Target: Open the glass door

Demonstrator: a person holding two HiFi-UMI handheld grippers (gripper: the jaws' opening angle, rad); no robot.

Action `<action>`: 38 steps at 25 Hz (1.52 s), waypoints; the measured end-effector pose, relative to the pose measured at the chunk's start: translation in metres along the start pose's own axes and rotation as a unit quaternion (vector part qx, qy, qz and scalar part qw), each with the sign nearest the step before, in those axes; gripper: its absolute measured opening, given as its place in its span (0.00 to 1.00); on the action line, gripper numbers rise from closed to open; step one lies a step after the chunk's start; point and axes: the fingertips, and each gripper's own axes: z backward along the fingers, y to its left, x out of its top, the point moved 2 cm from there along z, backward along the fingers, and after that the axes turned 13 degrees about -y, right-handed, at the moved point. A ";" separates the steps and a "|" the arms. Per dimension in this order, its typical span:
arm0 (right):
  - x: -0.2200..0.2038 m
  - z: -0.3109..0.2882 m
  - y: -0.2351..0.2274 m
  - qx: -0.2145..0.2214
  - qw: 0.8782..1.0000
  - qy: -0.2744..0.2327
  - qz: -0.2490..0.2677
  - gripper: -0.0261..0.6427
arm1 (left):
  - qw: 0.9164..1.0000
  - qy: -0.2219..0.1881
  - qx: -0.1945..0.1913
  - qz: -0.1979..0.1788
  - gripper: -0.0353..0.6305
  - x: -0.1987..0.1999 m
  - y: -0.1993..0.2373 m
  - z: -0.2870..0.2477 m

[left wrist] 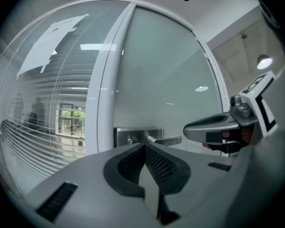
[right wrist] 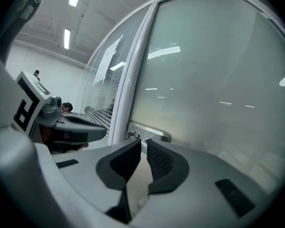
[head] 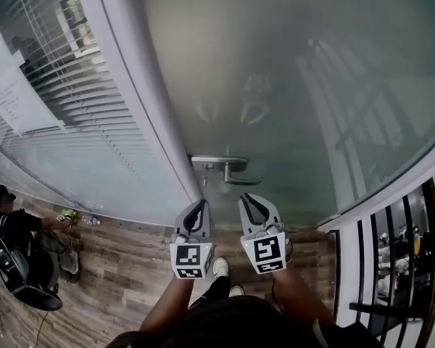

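step: reach lever handle (head: 232, 170) | glass door (head: 297, 85) looks closed, handle just ahead of both grippers | left gripper (head: 201, 203) fingers together, empty | right gripper (head: 247, 199) fingers narrowly apart, empty | tip: widen right fingers, clamp lever, press down

This is an office interior: a frosted glass door (head: 290, 85) with a metal lever handle (head: 228, 169) is set in a white frame (head: 141, 93). Beside it is a glass partition (head: 94, 169) lined with horizontal blinds (head: 72, 71), and a printed sheet of paper (head: 14, 104) is stuck to that glass. Long strip lights (right wrist: 66, 38) run along a white ceiling, the floor (head: 123, 267) is wood-look plank, and a person (head: 11, 223) is low at the left edge by a black chair (head: 29, 290).
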 end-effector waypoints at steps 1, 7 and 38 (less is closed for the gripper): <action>-0.002 -0.004 -0.001 0.011 1.000 0.008 0.011 0.12 | 1.000 0.001 0.000 0.002 0.06 -0.002 0.002 -0.003; -0.005 -0.033 -0.001 0.087 0.985 0.061 0.136 0.21 | 1.000 0.003 -0.007 0.009 0.06 -0.008 0.014 -0.019; -0.107 -0.077 0.007 0.310 0.846 0.282 0.329 0.25 | 0.999 -0.001 -0.017 0.048 0.06 -0.035 0.016 -0.042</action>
